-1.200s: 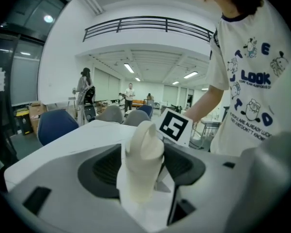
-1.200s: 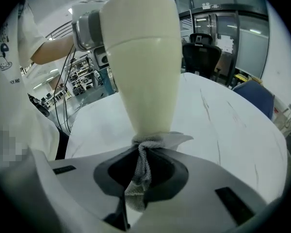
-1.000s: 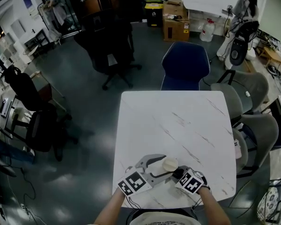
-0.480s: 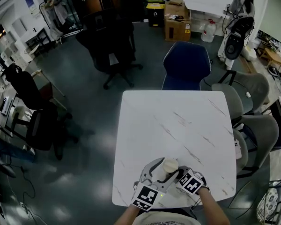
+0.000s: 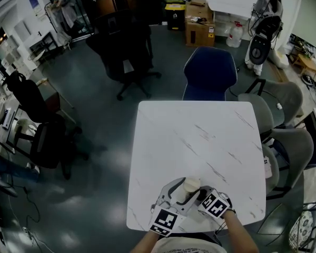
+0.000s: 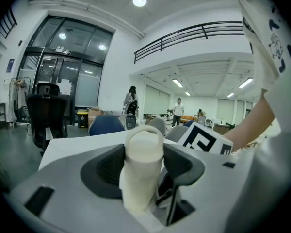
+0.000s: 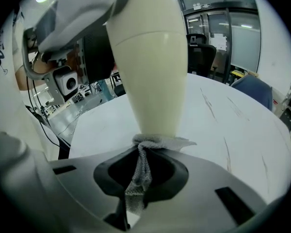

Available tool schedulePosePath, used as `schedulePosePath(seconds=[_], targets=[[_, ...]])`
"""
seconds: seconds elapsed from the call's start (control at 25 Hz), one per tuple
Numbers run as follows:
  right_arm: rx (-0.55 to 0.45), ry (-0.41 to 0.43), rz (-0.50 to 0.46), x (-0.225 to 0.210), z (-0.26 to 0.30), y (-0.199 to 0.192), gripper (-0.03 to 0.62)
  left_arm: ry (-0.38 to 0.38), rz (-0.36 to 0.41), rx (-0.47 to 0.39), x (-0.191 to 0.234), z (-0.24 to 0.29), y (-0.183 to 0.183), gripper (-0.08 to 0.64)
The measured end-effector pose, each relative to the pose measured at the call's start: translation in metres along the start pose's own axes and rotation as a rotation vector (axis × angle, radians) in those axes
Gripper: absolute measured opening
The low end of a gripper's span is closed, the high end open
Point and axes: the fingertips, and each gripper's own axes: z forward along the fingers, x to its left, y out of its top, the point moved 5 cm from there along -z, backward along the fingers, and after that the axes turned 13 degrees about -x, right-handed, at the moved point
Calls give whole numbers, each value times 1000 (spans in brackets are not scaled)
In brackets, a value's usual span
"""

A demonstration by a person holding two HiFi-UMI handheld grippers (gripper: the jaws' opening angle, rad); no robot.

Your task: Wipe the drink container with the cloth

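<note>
A cream drink container [image 5: 191,184] stands near the front edge of the white marble table [image 5: 200,136]. My left gripper [image 5: 186,190] holds it from the near side. In the left gripper view the container [image 6: 143,164] sits between the dark pads [image 6: 104,166], and the jaws have just closed a little on it. My right gripper [image 5: 201,195] is right beside it on the right, shut on a grey mesh cloth [image 7: 138,178]. The cloth's bunched top touches the container [image 7: 150,57] at its lower part. The left gripper [image 7: 63,13] shows at that view's upper left.
A blue chair [image 5: 208,73] stands at the table's far edge and grey chairs [image 5: 284,141] along its right side. A black office chair [image 5: 121,51] and cardboard boxes [image 5: 197,25] are farther back. A person [image 5: 266,9] stands at the back right.
My left gripper has swung from the container's left side round to its near side while keeping hold. The container and my right gripper have stayed where they were.
</note>
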Motion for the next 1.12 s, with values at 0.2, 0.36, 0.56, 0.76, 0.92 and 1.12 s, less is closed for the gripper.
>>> schedulePosePath(seconds=[0.2,0.36,0.56,0.76,0.92,1.12], targets=[[-9,14,-24,5,-6,8,46,-60,5,3,4,-2,-1,256],[-23,21,-51,7,-12,16,47,-113,12,18,6,-2,1,256],[-35,23,-81,9,-22,23,46,-198,26,39,6,-2,0,255],[-14,54,-133,13,-35,34,46,-285,38,70,9,-2,1,255],[-22,63,-179,15,-47,48,46,-353,43,89,12,-3,1,255],[-31,64,-214,15,-58,60,46,-418,56,113,14,-3,2,255]])
